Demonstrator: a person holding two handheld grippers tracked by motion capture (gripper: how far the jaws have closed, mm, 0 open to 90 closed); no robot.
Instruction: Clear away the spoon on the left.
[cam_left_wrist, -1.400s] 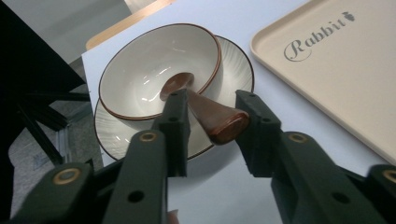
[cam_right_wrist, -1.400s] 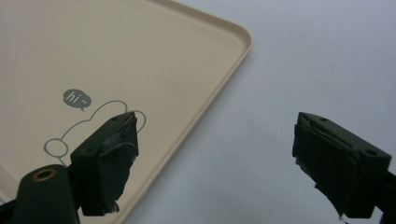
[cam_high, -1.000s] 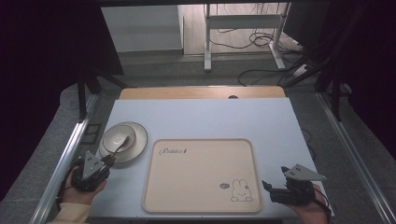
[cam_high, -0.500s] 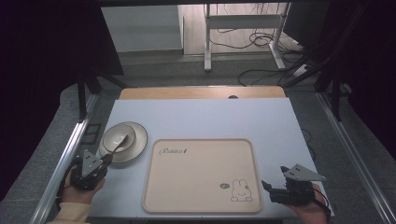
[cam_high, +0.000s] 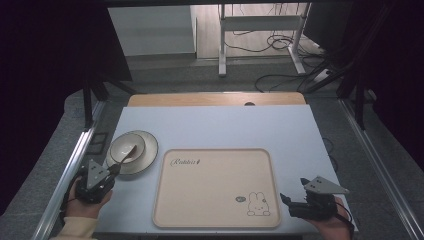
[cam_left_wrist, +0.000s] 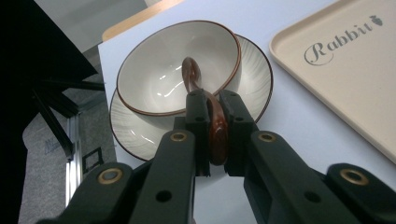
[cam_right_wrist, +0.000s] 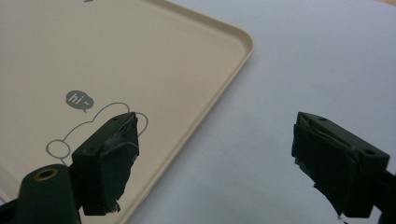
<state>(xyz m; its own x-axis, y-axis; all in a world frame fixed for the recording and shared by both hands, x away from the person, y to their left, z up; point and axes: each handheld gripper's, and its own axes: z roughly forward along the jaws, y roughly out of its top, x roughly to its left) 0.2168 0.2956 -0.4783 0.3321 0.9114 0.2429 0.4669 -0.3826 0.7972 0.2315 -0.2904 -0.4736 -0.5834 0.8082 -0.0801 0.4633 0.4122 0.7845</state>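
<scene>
A white bowl (cam_high: 127, 148) with a brown rim stands on a matching plate (cam_high: 148, 151) at the table's left. A brown spoon (cam_left_wrist: 217, 126) lies with its scoop in the bowl (cam_left_wrist: 159, 74) and its handle reaching out over the plate (cam_left_wrist: 254, 88). My left gripper (cam_left_wrist: 212, 100) is shut on that handle, its pads pressing both sides. In the high view the left gripper (cam_high: 114, 169) sits just below the plate. My right gripper (cam_high: 284, 199) rests at the front right, open, with nothing between its jaws (cam_right_wrist: 215, 140).
A beige tray (cam_high: 215, 190) with a rabbit drawing and the word "Rabbit" lies in the middle of the pale blue table (cam_high: 225, 125). Its right edge (cam_right_wrist: 224, 88) runs just in front of the right gripper. A metal rail (cam_high: 70, 170) borders the table's left.
</scene>
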